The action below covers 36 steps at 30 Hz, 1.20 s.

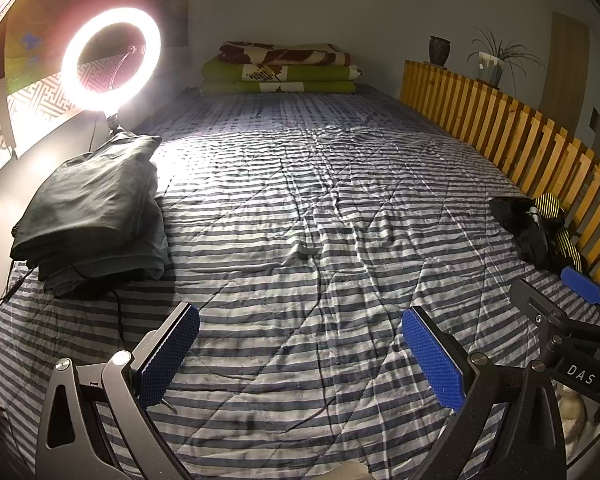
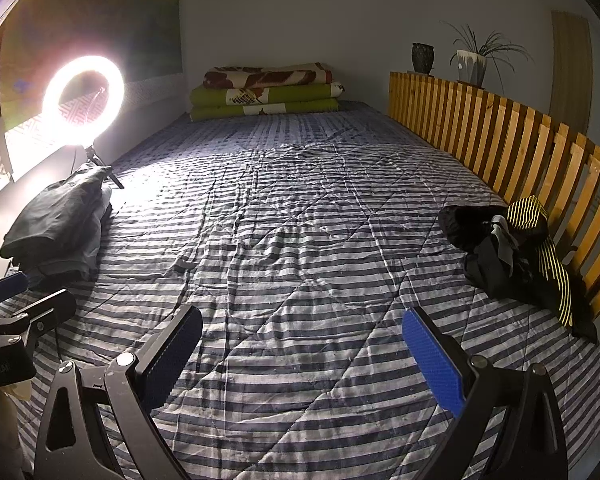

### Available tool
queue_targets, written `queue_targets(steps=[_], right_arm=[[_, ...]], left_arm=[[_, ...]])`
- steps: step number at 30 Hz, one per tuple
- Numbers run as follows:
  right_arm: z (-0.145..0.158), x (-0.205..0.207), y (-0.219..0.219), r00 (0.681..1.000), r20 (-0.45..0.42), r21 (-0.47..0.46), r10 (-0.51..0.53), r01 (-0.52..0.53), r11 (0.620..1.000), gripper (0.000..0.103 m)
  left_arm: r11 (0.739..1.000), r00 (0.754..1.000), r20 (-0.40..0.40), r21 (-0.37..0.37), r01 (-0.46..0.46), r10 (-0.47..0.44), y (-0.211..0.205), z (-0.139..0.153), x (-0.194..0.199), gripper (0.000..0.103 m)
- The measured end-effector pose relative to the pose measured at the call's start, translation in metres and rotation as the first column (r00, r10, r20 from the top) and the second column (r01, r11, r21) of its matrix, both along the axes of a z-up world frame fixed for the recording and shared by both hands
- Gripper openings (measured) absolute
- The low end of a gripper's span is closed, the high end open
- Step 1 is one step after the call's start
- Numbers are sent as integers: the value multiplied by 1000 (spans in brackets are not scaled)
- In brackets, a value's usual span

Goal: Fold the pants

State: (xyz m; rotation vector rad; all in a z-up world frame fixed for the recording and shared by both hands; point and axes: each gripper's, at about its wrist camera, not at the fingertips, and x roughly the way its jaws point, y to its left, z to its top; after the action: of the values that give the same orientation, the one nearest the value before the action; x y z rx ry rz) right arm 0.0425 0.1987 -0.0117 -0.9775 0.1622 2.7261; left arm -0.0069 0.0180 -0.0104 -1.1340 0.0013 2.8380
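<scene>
A crumpled pile of black pants with yellow-striped fabric (image 2: 516,252) lies at the bed's right edge against the wooden rail; the left wrist view shows the same pile (image 1: 540,228). A stack of folded dark pants (image 1: 92,208) rests at the left edge, also the folded stack (image 2: 56,228) in the right wrist view. My left gripper (image 1: 300,356) hovers open over the striped quilt, nothing between its blue pads. My right gripper (image 2: 302,360) is open too, empty, with the crumpled pile ahead to its right. The right gripper (image 1: 580,300) shows at the left view's right edge.
A striped quilt (image 2: 300,220) covers the bed. A lit ring light (image 1: 110,58) on a small tripod stands at the left by the folded stack, with a cable (image 1: 120,312) trailing. Folded blankets (image 1: 280,68) lie at the far end. A wooden slat rail (image 2: 500,136) lines the right side.
</scene>
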Motion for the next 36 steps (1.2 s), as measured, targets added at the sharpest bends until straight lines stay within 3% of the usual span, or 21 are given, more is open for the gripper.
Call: queue_targets(steps=[30,36], right_arm=[[-5,-2,10,1000,14,-5,-16,16,1000,99],[-15,-12,33,997,37,-8,-74,74,997,99]], left_arm=[[1000,999,23,-7,23,-23,6,-8,-7,103],[1000,999,31,-7,27,-27,11,-11,-9,102]])
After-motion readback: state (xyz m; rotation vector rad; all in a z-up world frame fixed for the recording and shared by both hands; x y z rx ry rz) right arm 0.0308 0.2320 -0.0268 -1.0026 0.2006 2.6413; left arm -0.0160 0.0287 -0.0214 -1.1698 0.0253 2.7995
